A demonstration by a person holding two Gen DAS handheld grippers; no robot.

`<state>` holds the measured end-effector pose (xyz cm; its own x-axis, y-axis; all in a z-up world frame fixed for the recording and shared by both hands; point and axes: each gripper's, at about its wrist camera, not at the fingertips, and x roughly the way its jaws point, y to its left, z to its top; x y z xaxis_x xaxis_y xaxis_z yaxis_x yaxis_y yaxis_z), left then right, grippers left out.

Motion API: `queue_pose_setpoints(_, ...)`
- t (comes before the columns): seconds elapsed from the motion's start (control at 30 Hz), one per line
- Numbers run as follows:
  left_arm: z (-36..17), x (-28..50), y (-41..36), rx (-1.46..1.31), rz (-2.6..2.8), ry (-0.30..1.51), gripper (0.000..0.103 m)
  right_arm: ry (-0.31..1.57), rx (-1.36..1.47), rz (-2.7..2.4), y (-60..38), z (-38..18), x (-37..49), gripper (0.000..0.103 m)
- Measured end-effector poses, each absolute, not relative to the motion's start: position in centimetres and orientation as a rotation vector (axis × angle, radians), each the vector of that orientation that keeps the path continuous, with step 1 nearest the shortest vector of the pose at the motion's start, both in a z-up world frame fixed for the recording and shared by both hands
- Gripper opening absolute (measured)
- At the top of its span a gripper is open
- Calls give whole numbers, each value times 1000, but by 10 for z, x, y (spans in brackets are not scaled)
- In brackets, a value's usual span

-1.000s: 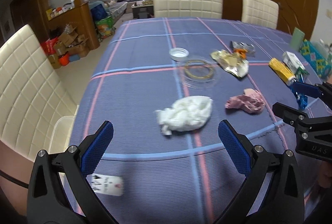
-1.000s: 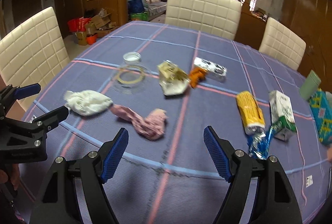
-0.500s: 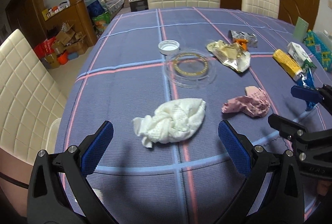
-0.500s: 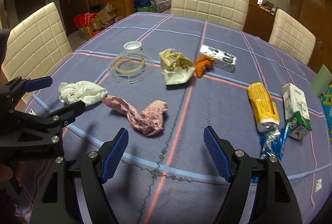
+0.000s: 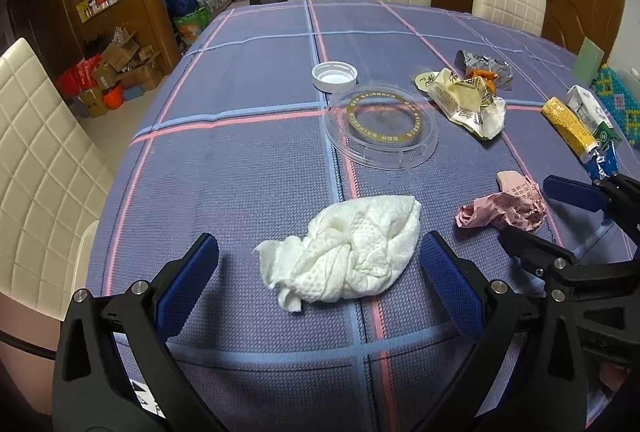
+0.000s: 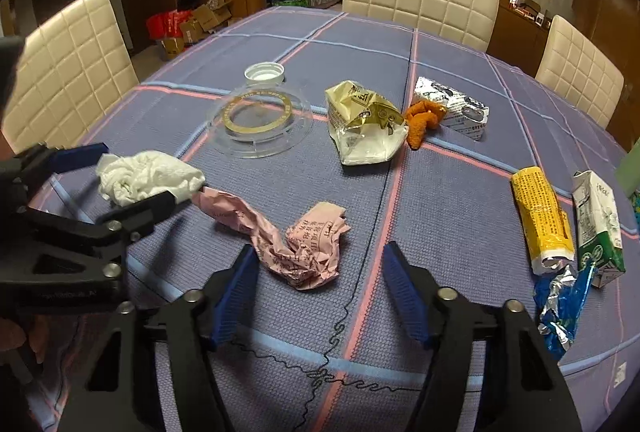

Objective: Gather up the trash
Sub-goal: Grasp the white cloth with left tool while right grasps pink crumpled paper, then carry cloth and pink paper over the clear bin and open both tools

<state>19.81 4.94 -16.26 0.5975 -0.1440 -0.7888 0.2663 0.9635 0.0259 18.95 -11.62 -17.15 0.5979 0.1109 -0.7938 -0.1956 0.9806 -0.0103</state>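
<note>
White tissue wad (image 5: 348,248): crumpled, soft, lying on the table (image 5: 240,167) near its front edge. Pink paper (image 6: 296,244): twisted, printed, just right of the wad. Bare cloth all round both. Left hand-held gripper (image 5: 320,256) wide, pads either side of the wad, not touching. Right hand-held gripper (image 6: 320,268) closing, pink paper between its jaws, not yet pressed.
</note>
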Motion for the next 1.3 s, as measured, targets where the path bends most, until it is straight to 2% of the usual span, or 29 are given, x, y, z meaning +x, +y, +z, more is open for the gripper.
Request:
queue_pose_setpoints(0.07,-164,200,49,136,-242,904,99,910,-94,193,-116,-171,190,38)
queue_pose_setpoints(0.1,-163,199,51,124,-250,902,96,908,-98,194,-115,-170,190,35)
queue_pose_setpoints(0.17,-162,199,52,106,-276,910,71,906,-102,199,-114,-170,189,30)
queue_pose_setpoints(0.2,-162,199,53,99,-283,915,68,907,-104,200,-113,-170,188,30)
queue_pose_setpoints(0.23,-161,198,53,97,-285,914,48,908,-106,200,-112,-170,188,29)
queue_pose_setpoints(0.27,-159,197,54,95,-286,915,39,908,-106,202,-112,-170,187,29)
queue_pose_setpoints(0.47,-149,186,65,52,-301,900,33,897,-110,210,-107,-162,178,29)
queue_pose_setpoints(0.8,-123,162,88,96,-231,796,33,859,-153,246,-79,-137,164,29)
queue_pose_setpoints(1.3,-114,147,194,56,-25,745,33,828,-295,398,30,-118,180,29)
